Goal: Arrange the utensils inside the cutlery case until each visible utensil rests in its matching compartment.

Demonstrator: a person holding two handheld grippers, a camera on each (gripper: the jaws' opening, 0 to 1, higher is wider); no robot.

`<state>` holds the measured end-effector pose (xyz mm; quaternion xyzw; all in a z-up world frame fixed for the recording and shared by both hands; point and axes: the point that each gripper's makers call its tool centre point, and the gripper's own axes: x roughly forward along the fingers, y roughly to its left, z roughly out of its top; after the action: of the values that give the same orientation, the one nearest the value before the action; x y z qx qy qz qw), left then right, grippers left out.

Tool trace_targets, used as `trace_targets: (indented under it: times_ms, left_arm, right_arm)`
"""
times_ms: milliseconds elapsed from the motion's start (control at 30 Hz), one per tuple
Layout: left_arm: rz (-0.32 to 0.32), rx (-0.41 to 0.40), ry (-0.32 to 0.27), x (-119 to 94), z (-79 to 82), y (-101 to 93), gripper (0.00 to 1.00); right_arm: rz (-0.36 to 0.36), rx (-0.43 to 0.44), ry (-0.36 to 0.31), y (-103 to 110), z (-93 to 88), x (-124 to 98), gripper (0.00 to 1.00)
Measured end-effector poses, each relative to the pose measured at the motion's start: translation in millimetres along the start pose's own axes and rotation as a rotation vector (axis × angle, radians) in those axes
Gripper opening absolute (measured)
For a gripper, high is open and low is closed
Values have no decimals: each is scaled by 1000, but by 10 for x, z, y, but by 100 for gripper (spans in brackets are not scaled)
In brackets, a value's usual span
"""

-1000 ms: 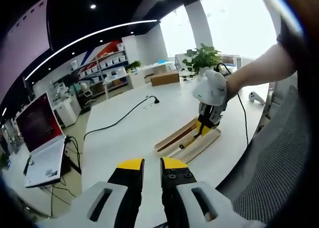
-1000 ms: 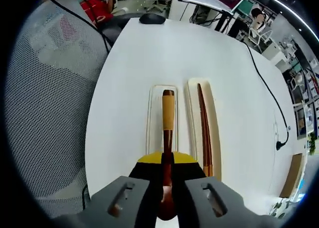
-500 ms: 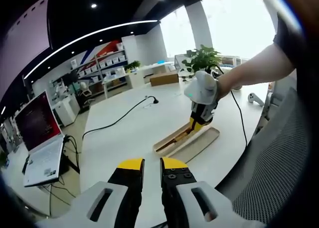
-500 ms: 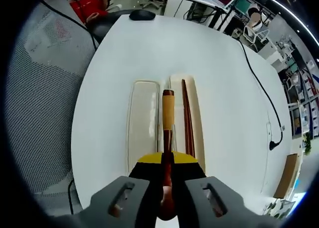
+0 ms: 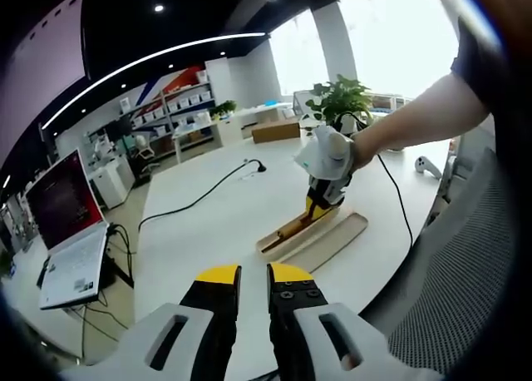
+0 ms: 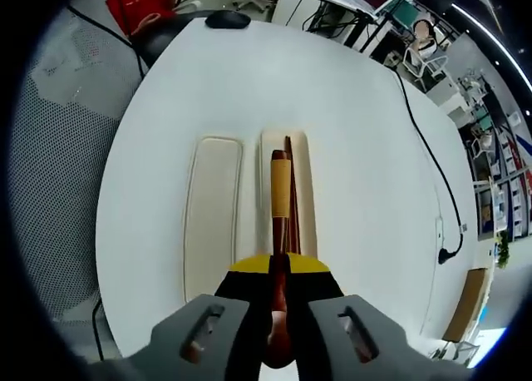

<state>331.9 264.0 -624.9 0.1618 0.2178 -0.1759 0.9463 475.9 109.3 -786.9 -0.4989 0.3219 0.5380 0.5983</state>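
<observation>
My right gripper (image 6: 278, 269) is clamped on a wooden utensil (image 6: 280, 200) with a dark red shaft and a pale yellow-orange handle. I hold it by its lower part; the bowl or head end is hidden between my jaws, so I cannot tell whether it is a spoon. The utensil points straight ahead of my tongs and hangs above the cutlery case (image 6: 213, 223), a pale wooden tray with two long compartments lying on a white table (image 6: 349, 115).

Directly beyond my right jaws, the handle lines up over the right compartment, where dark brown chopsticks (image 6: 293, 206) already lie. The left compartment, just beside it, has nothing in it.

My left gripper (image 5: 246, 274) waits well back from the case (image 5: 328, 239), its yellow-tipped jaws nearly together and holding nothing. In the left gripper view, my right gripper (image 5: 326, 169) stands over the case's far side.

The risk, as I judge it: if I lower from here, the utensil lands on the chopsticks instead of in its own slot. It could also strike the dividing ridge and shove the light case across the smooth table.
</observation>
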Motion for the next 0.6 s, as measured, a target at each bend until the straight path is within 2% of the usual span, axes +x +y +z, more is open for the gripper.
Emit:
trace_targets:
  times_ms: [333,600]
  left_arm:
    - [2,2,13,9,-34,21,12]
    - [1,1,19,16,-51,26,12]
  right_arm:
    - [23,-29,3,-36,96,123,0]
    - [37,-50,24,-46,82,222,0]
